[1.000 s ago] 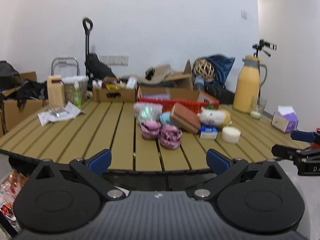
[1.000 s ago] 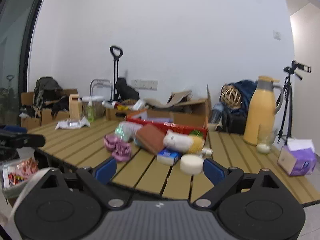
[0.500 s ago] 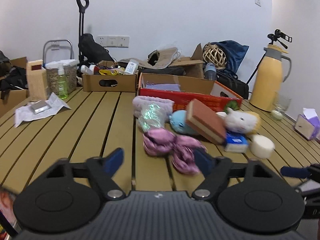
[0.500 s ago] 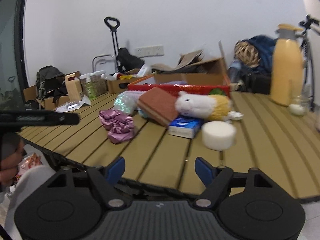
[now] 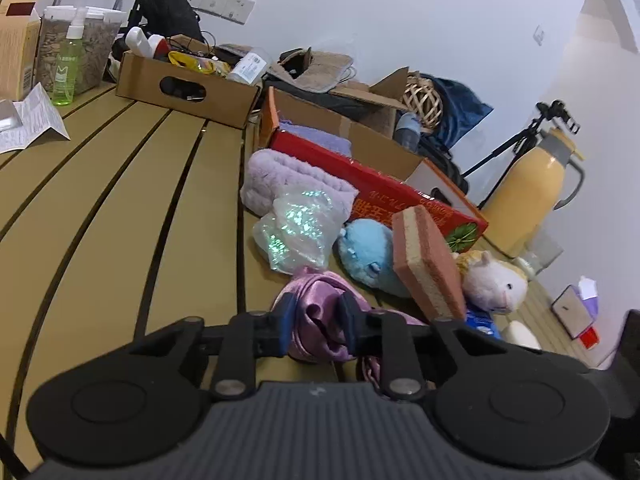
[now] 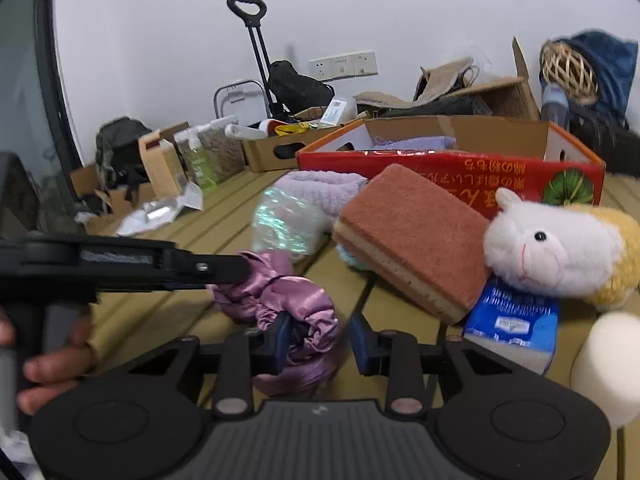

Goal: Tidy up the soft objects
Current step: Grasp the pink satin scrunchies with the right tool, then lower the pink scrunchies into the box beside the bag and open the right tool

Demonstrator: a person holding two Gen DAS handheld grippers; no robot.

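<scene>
Near the table's (image 5: pixel 120 200) front edge, the left claw (image 5: pixel 318 320) has just narrowed onto one purple scrunchie (image 5: pixel 320 312); the right claw (image 6: pixel 320 336) has just been narrowing around another scrunchie (image 6: pixel 304 320), only its left pad touching.

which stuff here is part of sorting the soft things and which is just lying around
Job:
purple satin scrunchies
lilac fluffy towel
blue plush
white plush
sponge
red box

Lying about:
yellow jug
green spray bottle
tissue pack
brown box of clutter
</scene>
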